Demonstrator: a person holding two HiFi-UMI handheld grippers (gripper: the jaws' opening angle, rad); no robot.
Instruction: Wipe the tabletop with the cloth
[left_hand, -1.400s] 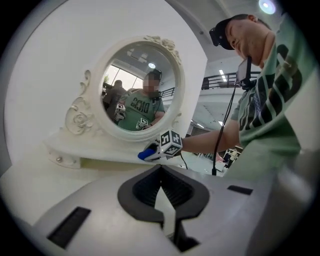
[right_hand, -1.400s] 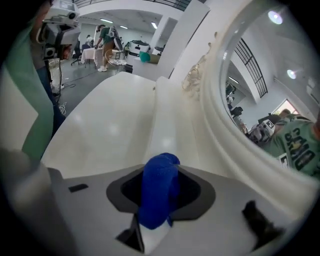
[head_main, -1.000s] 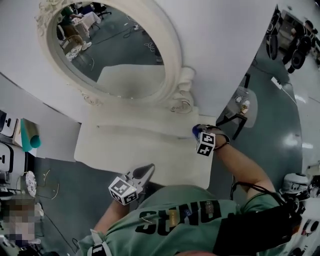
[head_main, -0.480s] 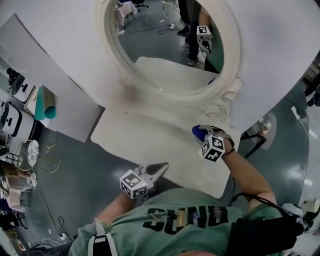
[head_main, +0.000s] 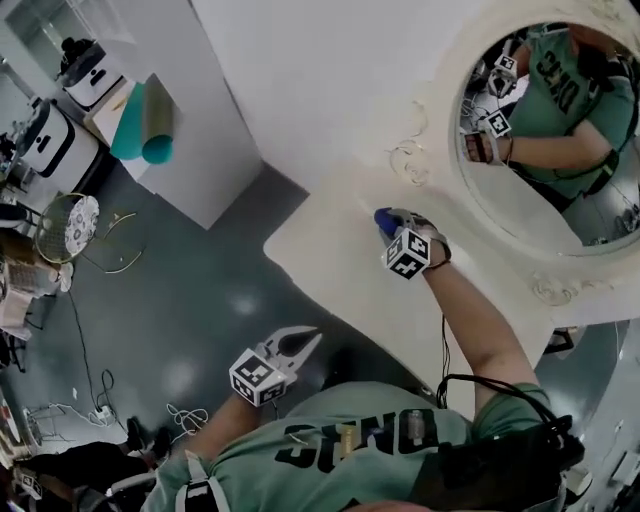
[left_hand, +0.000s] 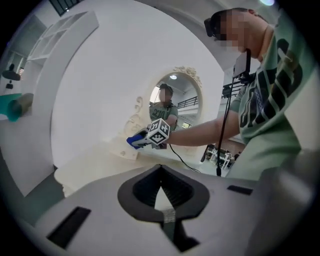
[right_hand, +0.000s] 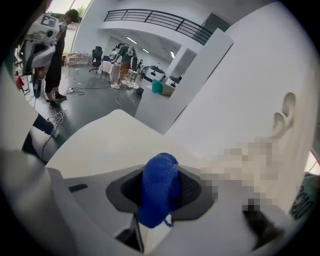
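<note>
right hand-held gripper (head_main: 387, 221) carried blue cloth (right_hand: 159, 187) across tabletop (head_main: 330, 272).

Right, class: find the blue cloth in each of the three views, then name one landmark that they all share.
Head view: blue cloth above centre, at the right gripper's tip, over the cream tabletop.
Left gripper view: cloth left of centre, below the mirror.
Right gripper view: cloth bottom centre, clamped between the fingers.
Shared landmark: the cream tabletop.
</note>
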